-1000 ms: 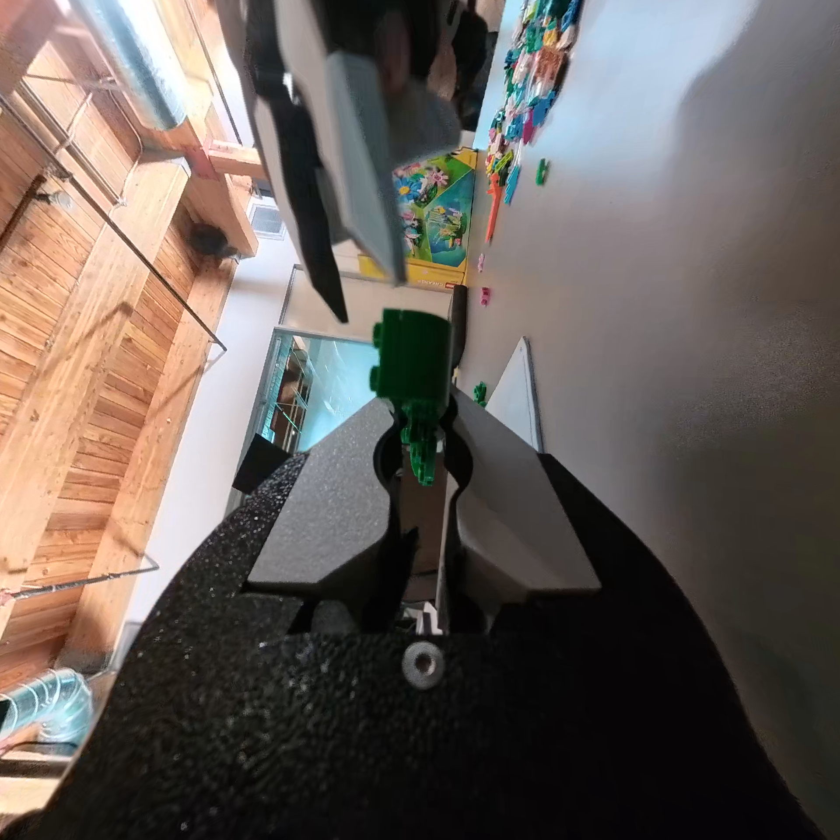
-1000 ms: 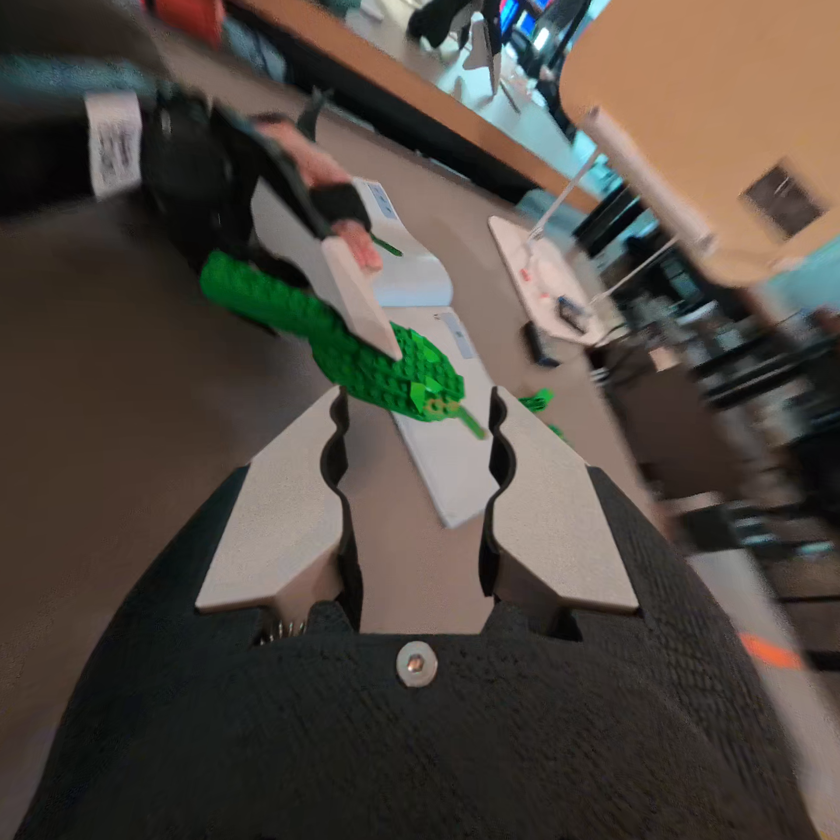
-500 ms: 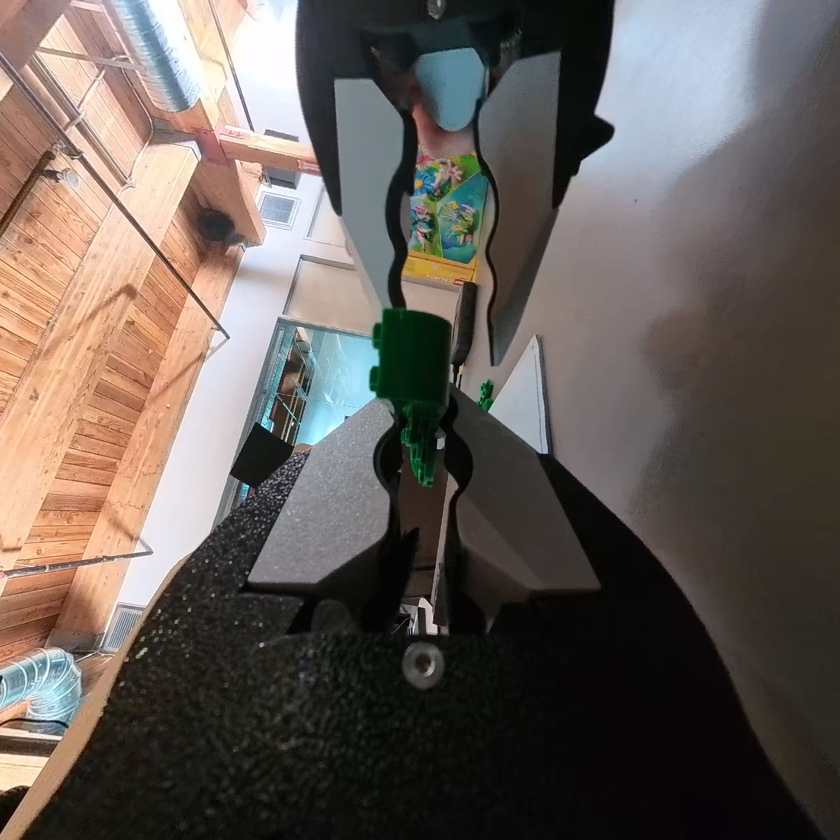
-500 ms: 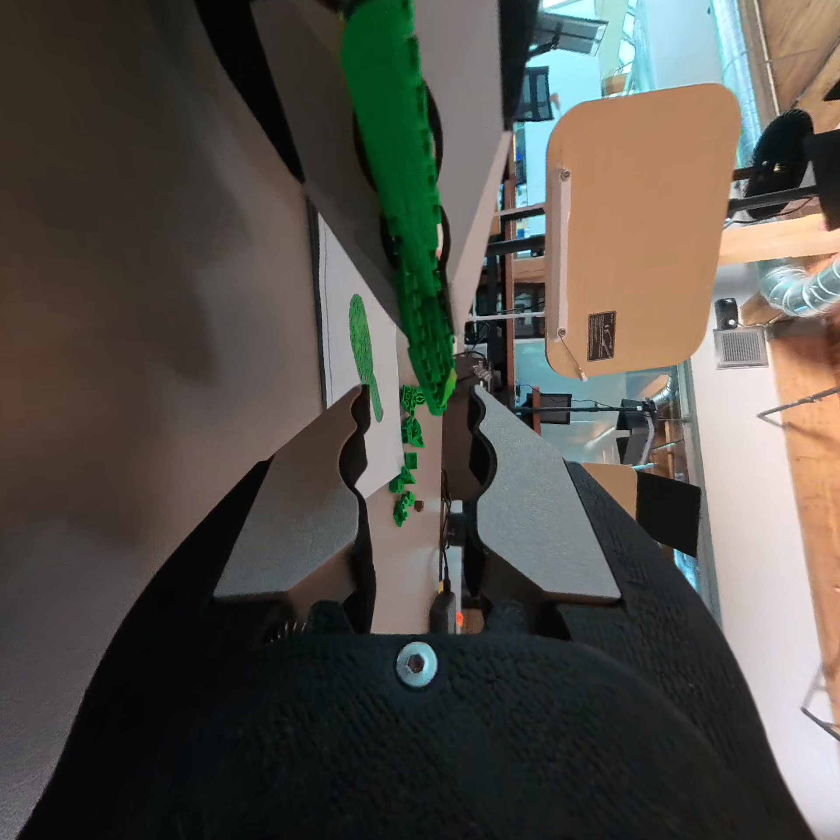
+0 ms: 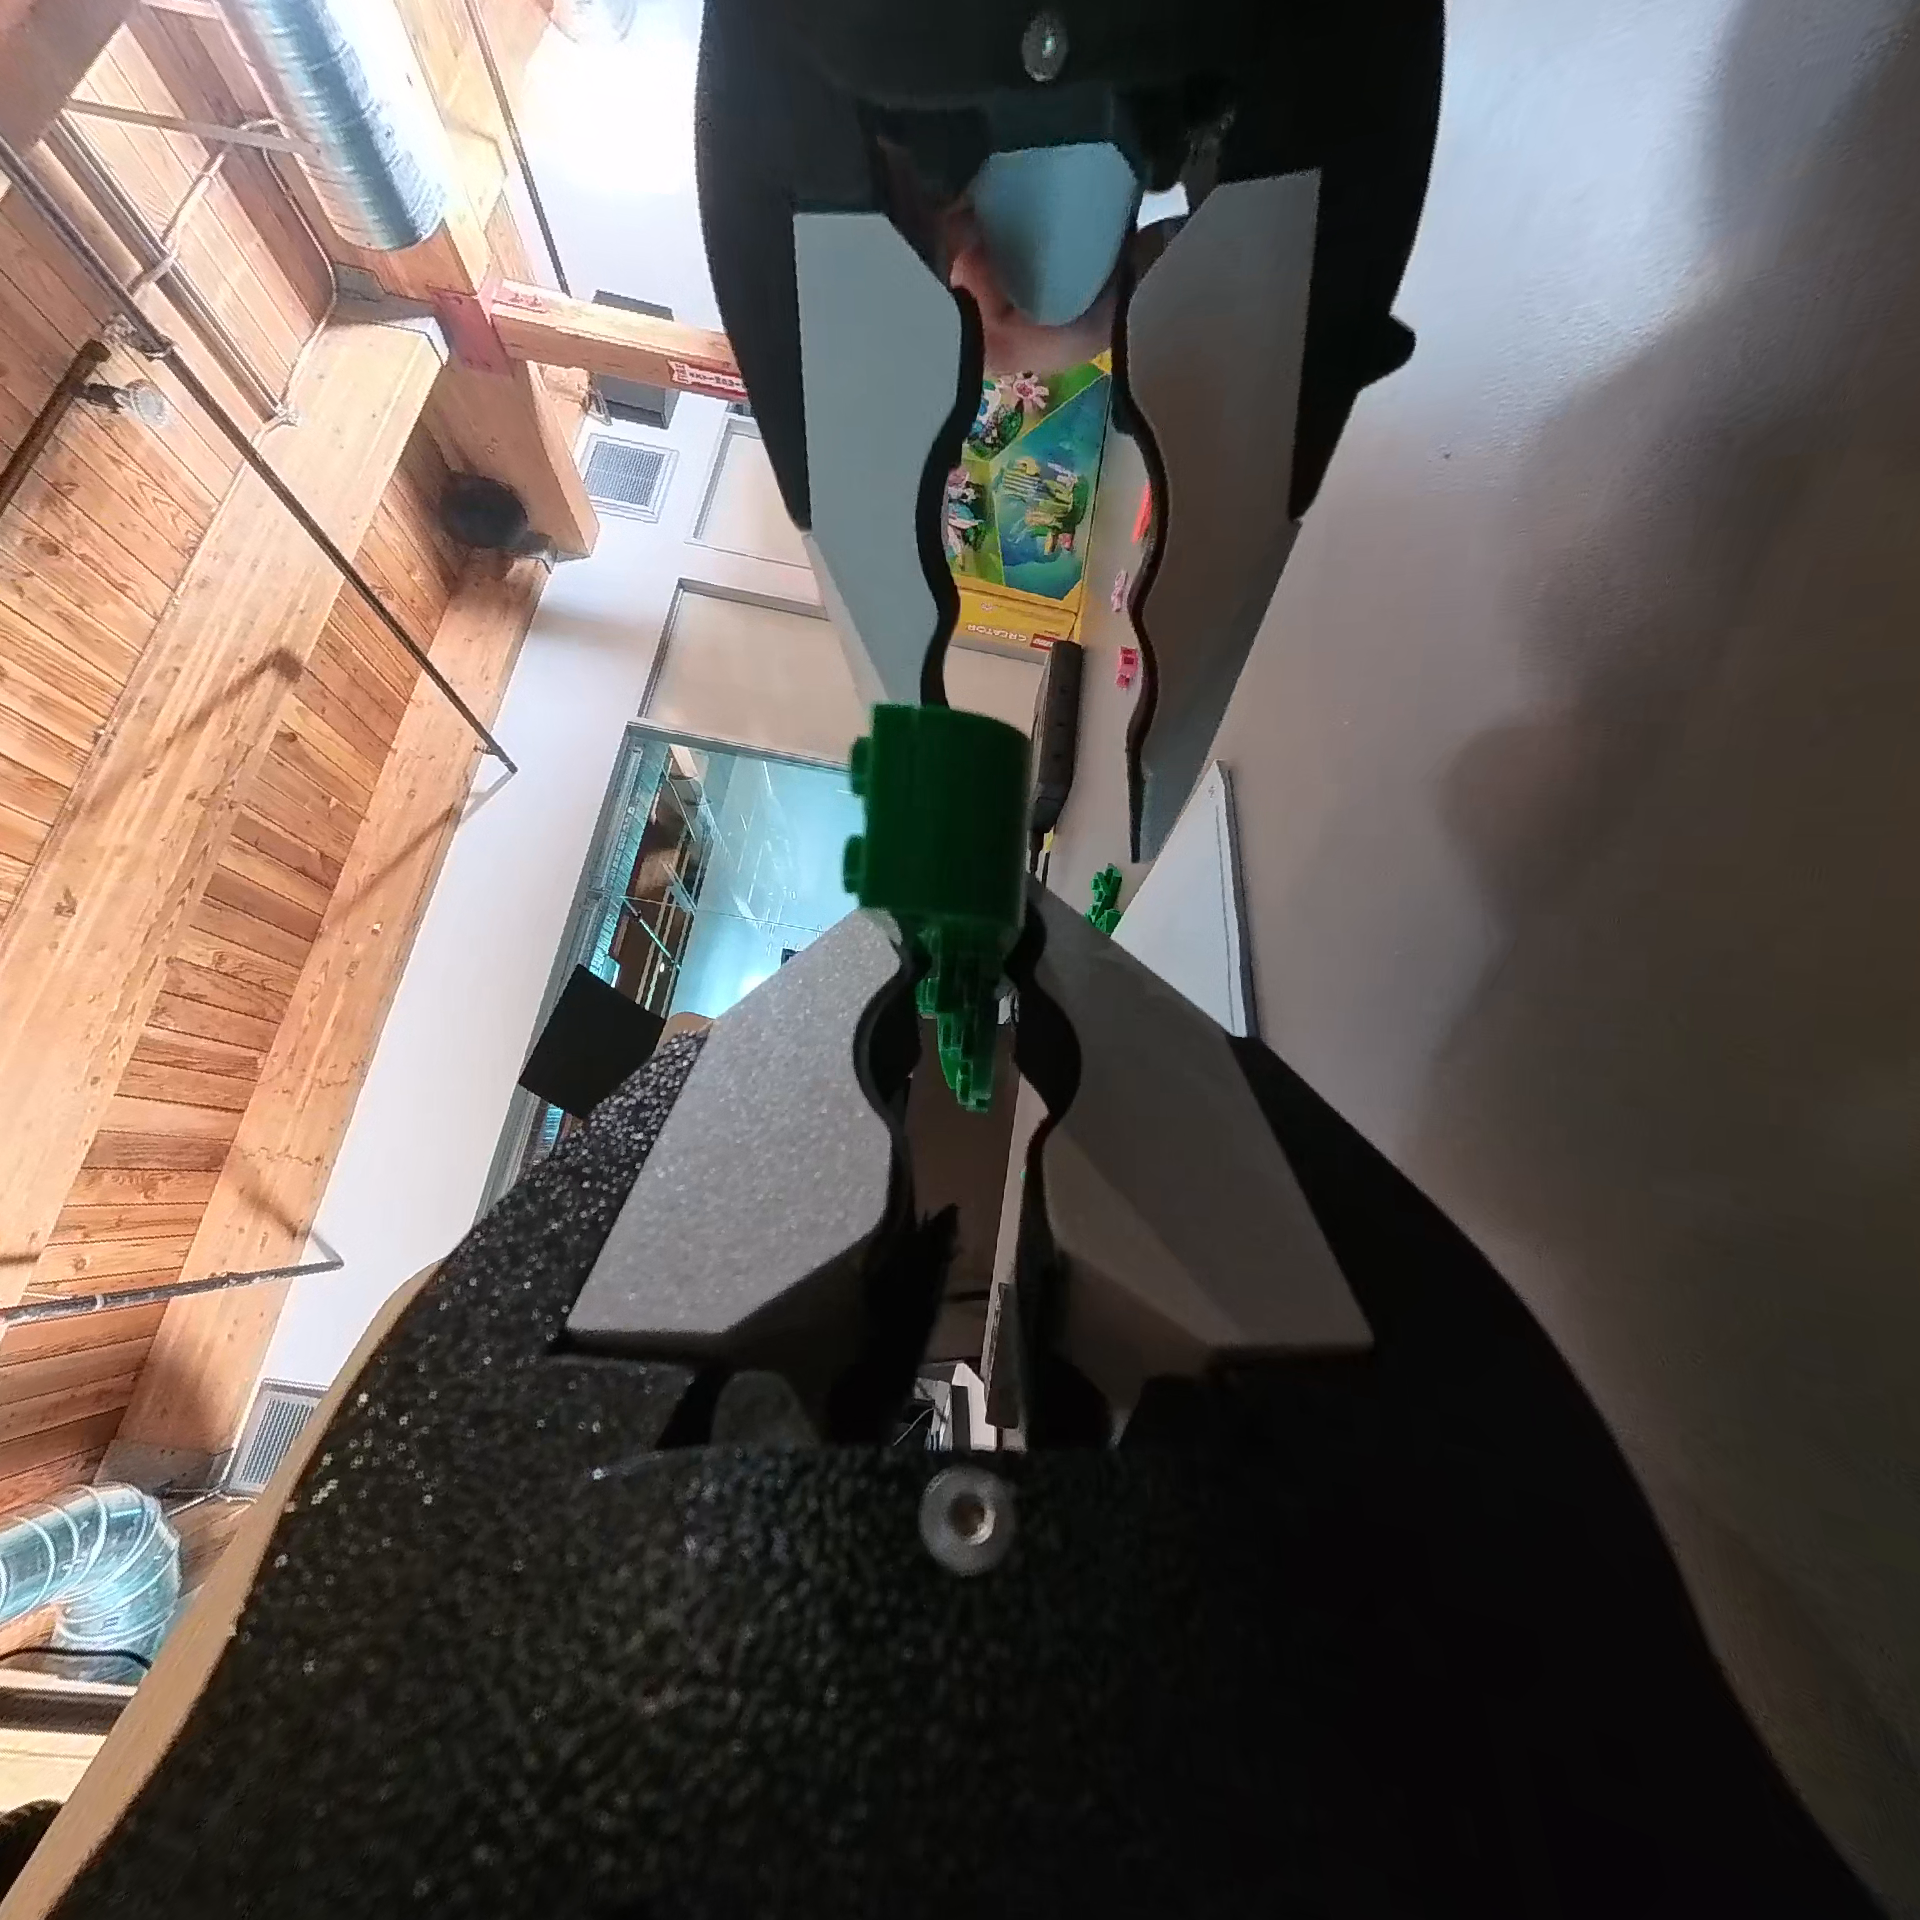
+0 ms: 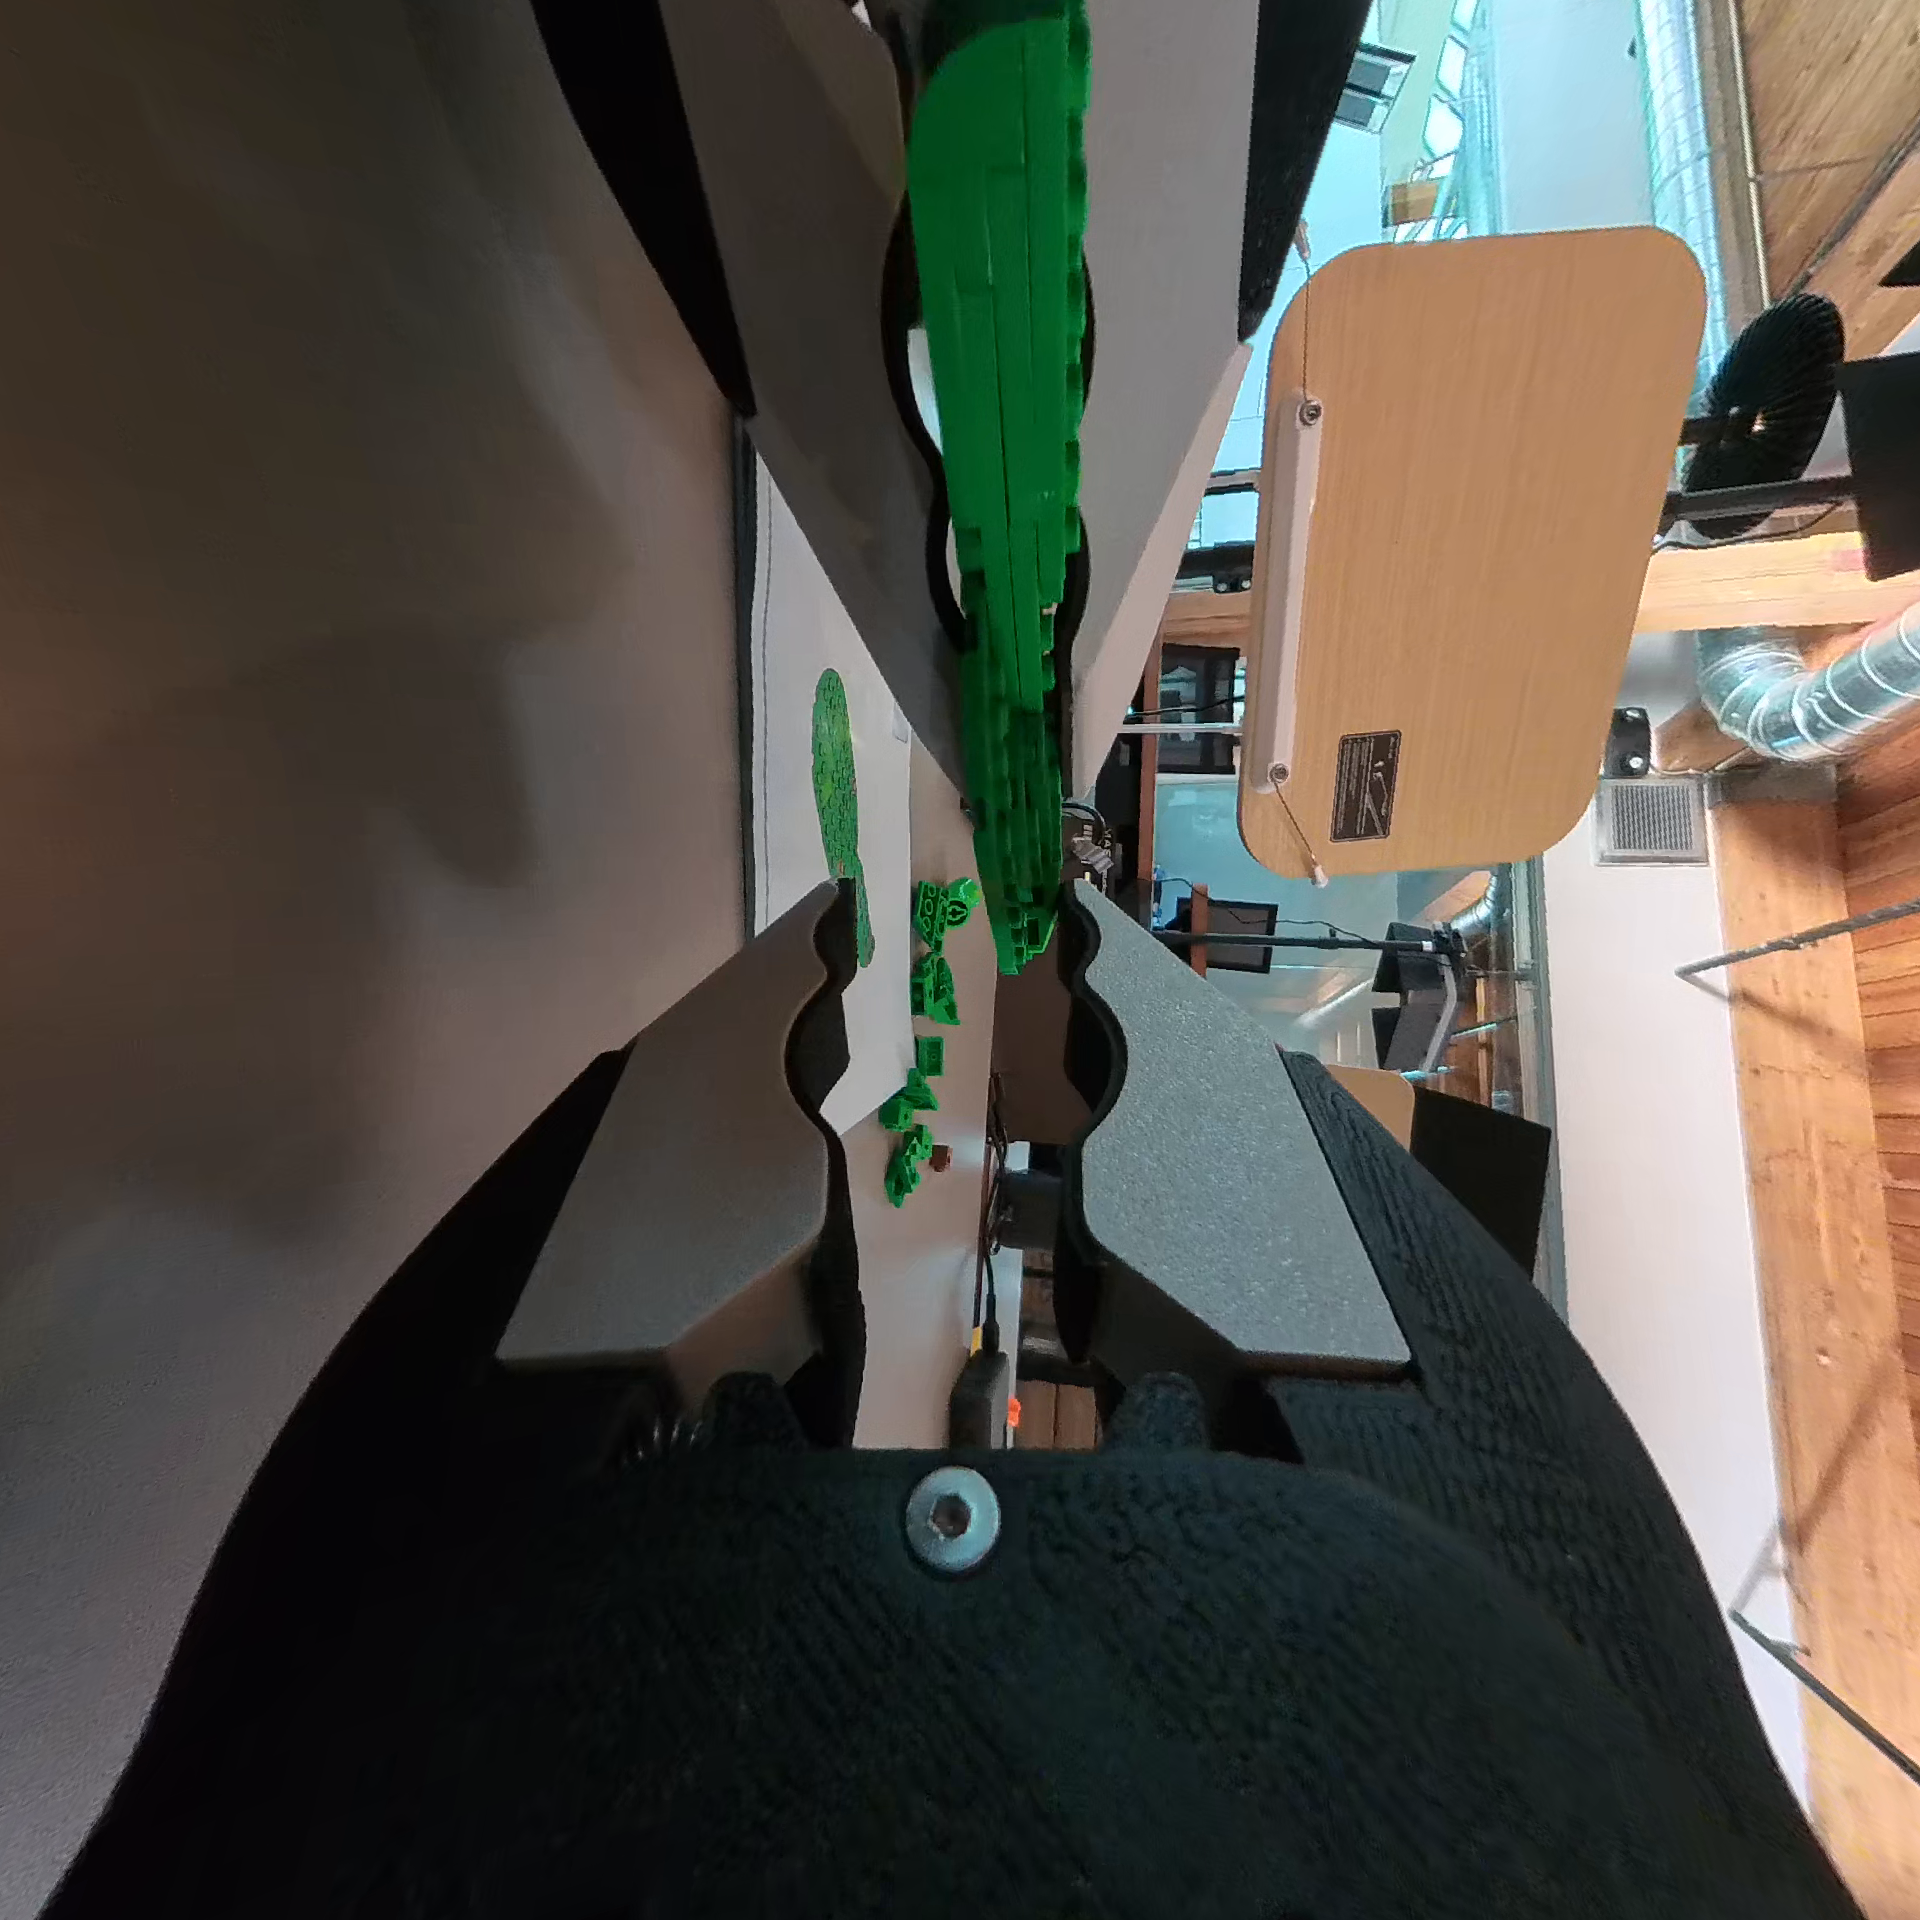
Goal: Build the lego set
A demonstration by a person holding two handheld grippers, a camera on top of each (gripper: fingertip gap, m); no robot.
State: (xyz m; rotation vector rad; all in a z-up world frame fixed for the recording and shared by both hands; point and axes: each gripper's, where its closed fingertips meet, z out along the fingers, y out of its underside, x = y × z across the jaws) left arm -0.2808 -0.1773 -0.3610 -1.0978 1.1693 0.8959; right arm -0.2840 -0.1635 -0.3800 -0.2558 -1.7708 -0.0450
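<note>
Left wrist view: the left gripper [image 5: 961, 940] is clamped on a green lego build [image 5: 940, 831]; its fingers close narrowly around the stepped green plates, with a darker green block protruding past the tips toward 12 o'clock. The right gripper [image 5: 1039, 769] faces it from 12 o'clock, jaws parted, one tip touching or just beside the top edge of the block; contact cannot be confirmed. The grey table [image 5: 1610, 727] fills the 3 o'clock side. A colourful lego box [image 5: 1023, 540] and small pink pieces [image 5: 1122, 665] lie beyond, seen between the right gripper's fingers. A white instruction sheet [image 5: 1195, 914] lies at 1 o'clock of the left gripper.

Right wrist view: the right gripper [image 6: 956, 914] stands moderately open, holding nothing. The green lego build [image 6: 1008, 468] runs down from 12 o'clock, its tapered end reaching the right-hand fingertip. The left gripper [image 6: 1023, 748] grips the build from both sides at 12 o'clock. Loose green pieces [image 6: 920, 1039] lie on the table between the open fingers, beside the instruction sheet [image 6: 800, 623] with a green picture. A wooden panel [image 6: 1455, 540] appears at 2 o'clock.
</note>
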